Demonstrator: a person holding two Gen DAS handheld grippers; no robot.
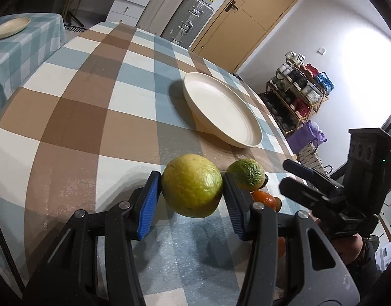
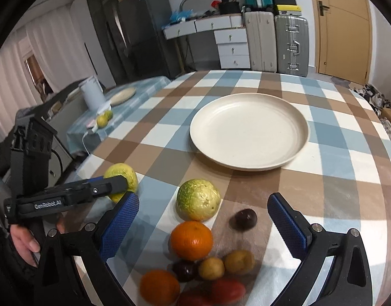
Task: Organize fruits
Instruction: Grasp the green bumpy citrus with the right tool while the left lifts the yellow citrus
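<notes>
left gripper (image 1: 192, 193) | jaws pinched on a yellow-green fruit (image 1: 191, 185), held above the checked surface (image 1: 75, 117) | right gripper (image 2: 203, 219) | jaws spread over the fruit pile (image 2: 195, 262) | second green fruit (image 2: 197, 199) seen just beyond the pile | plate (image 2: 249, 133) set farther back, bare

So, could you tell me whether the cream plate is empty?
Empty: the cream plate shows bare surface; all fruit sits outside it.
</notes>
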